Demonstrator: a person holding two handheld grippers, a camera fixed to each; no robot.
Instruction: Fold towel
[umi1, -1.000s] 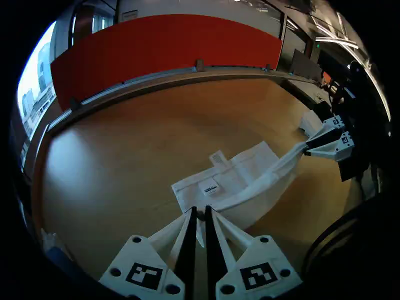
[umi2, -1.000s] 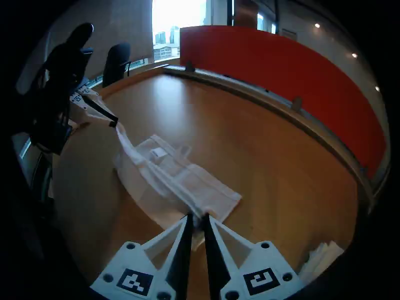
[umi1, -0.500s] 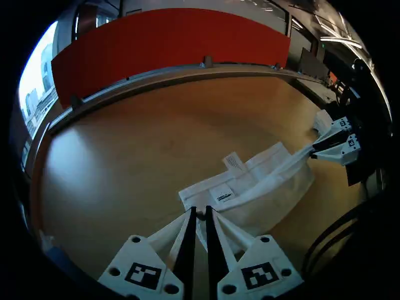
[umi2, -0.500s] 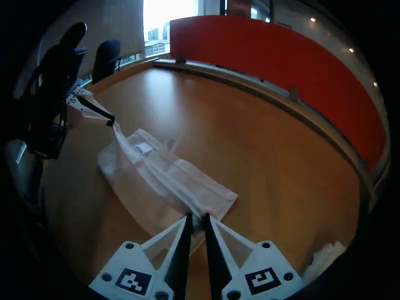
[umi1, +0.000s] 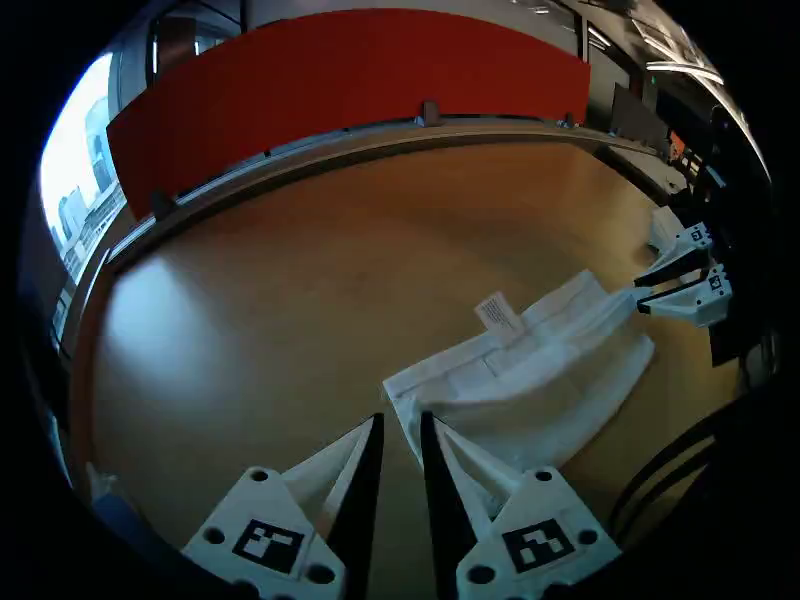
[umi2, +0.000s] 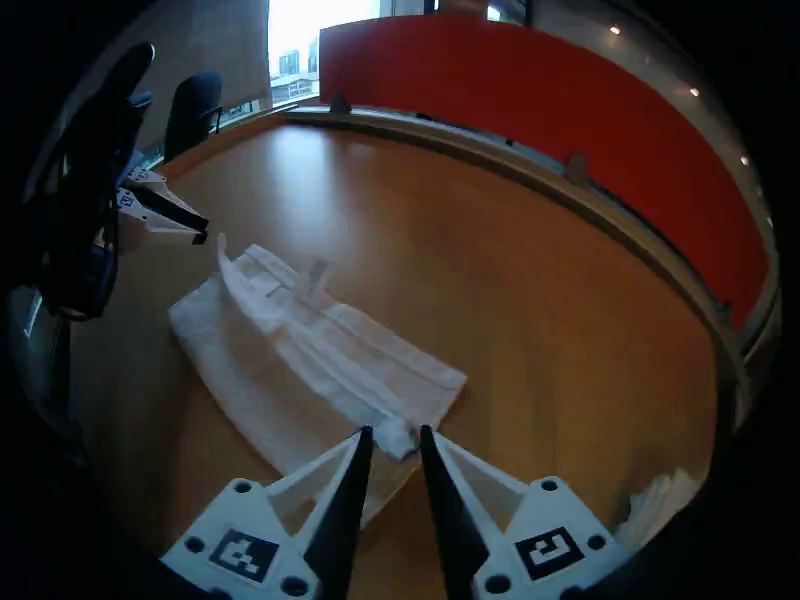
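Observation:
A white towel (umi1: 530, 390) lies folded in a long strip on the wooden table (umi1: 280, 290), with a small label tag (umi1: 497, 311) sticking out. My left gripper (umi1: 400, 440) is open, and the towel's near corner lies loose just ahead of its tips. At the towel's far end my right gripper (umi1: 645, 290) is also parted. In the right gripper view the towel (umi2: 300, 370) stretches away from my open right gripper (umi2: 392, 450), one end bunched between the fingertips but not pinched. The left gripper (umi2: 200, 232) hovers off the other end, whose corner stands up free.
A red partition (umi1: 330, 80) runs along the table's far edge (umi2: 560, 100). Dark office chairs (umi2: 195, 105) stand past the left gripper. A pile of white cloth (umi2: 655, 500) lies at the table edge to the right. Bare wood (umi2: 520, 290) spreads beyond the towel.
Both grippers carried the lifted edge across, lowered it and opened. The towel, stretched taut between them before, now lies slack on the table.

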